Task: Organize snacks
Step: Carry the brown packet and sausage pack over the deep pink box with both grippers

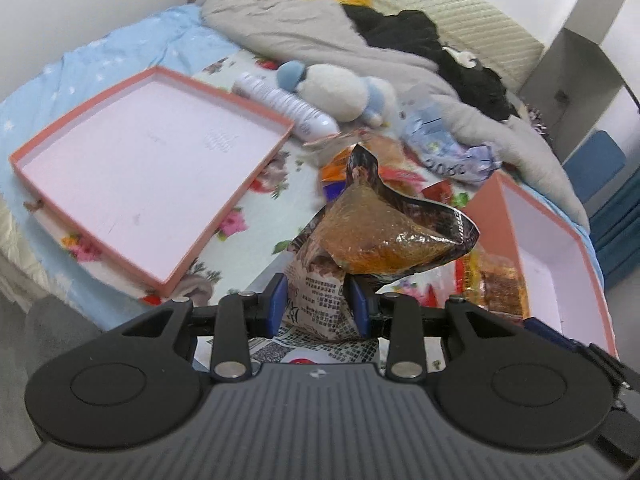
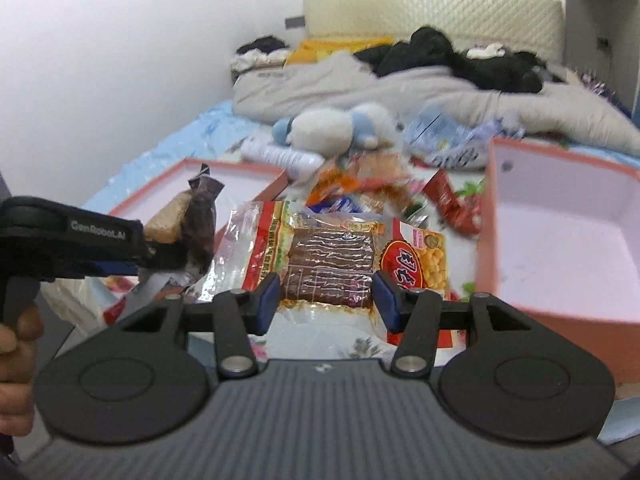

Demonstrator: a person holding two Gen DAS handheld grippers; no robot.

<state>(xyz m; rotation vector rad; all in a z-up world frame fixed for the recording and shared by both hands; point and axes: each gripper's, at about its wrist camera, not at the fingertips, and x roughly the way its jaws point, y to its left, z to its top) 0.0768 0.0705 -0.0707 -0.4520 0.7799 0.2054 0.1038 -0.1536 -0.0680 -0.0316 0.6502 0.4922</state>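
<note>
My left gripper (image 1: 316, 300) is shut on a crumpled brown snack bag (image 1: 384, 236), which sticks up above the flowered bedsheet. The right wrist view shows the same bag (image 2: 200, 216) at the left, held out in front of the shallow pink box lid (image 2: 256, 170). My right gripper (image 2: 326, 296) is shut on a clear packet with a brown slab inside (image 2: 328, 260), its blue pads pressed on both sides. A loose pile of snack packets (image 2: 360, 188) lies on the bed beyond. The pink lid (image 1: 224, 94) lies to the left and a deep pink box (image 2: 560, 240) stands to the right.
A white and blue plush toy (image 1: 340, 88) and a white bottle (image 1: 288, 106) lie behind the lid. A grey blanket (image 1: 304, 36) and black clothing (image 1: 420, 36) cover the back of the bed below a padded headboard (image 2: 432, 4). A person's hand (image 2: 16, 340) grips the left tool.
</note>
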